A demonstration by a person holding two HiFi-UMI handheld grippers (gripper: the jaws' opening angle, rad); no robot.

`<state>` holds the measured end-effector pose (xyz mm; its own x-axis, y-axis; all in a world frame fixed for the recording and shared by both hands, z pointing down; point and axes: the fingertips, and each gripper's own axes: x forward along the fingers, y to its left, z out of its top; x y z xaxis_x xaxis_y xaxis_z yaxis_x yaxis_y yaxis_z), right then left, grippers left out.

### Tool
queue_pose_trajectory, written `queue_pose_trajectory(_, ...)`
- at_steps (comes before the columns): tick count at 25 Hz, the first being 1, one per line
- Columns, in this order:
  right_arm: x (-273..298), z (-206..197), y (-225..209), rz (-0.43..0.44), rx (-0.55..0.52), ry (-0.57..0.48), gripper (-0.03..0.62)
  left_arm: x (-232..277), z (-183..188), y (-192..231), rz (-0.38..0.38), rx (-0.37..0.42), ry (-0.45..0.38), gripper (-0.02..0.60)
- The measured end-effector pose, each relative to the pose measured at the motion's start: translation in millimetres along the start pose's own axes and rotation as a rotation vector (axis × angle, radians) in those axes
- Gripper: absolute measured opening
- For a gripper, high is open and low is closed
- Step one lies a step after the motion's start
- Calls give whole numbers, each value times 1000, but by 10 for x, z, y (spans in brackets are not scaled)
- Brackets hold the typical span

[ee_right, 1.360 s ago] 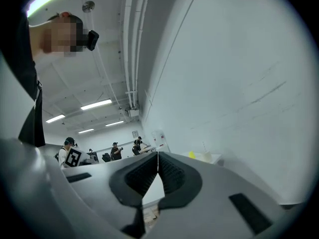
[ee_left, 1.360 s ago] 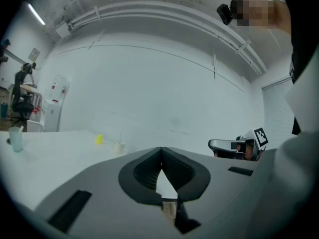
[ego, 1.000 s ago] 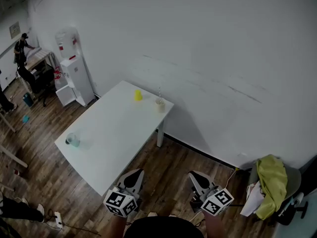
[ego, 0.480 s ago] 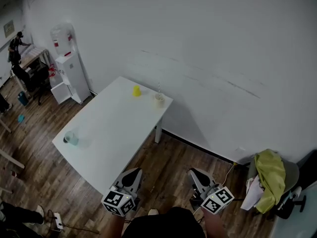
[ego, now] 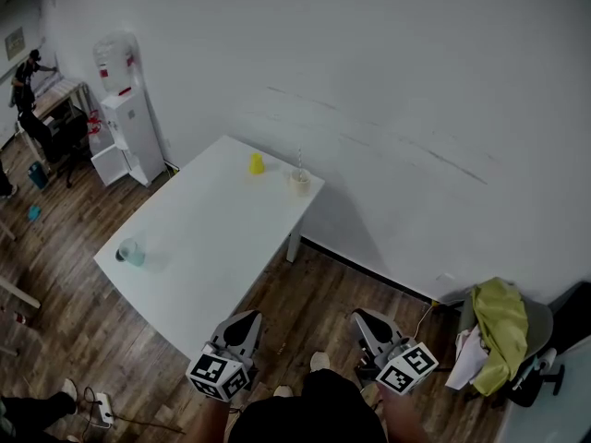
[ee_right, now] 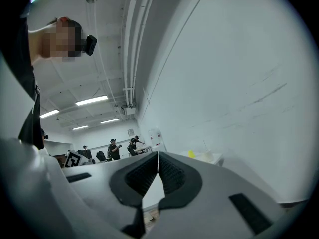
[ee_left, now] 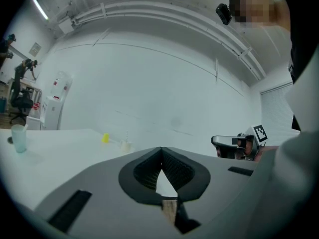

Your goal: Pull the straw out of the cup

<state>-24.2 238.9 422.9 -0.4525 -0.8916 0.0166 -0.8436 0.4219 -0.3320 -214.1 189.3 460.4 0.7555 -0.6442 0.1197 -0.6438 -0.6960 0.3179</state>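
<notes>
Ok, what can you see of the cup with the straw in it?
The cup is small and pale, cream-coloured, and stands upright on the white table near its far right corner. A thin straw rises from it, roughly upright. A small yellow object stands to its left, apart from it. Nothing else touches the cup. It is too small here to tell its material or contents.

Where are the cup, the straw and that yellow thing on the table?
Cup (ego: 300, 185): head view, its side.
Straw (ego: 298, 159): head view, the part above the cup.
Yellow thing (ego: 257, 163): head view, its middle.
</notes>
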Motion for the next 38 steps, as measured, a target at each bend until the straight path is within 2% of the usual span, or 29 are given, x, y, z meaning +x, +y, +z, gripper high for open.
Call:
queue_pose_trajectory(13,513,20,-463,40,36,6,21,420,49,269,35,-8,-4,14)
queue_pose_trajectory(24,1160,198,-1567,83,73,60,23,1629,239,504,84,5,15,14)
queue_pose_trajectory(32,1812,416,-2325,183,68,124,23,2520,454,733,155,14,20,14)
queue_pose_trajectory(38,2154,464,-2727,249,83,153,21,2967,475,865,210,18,32,14)
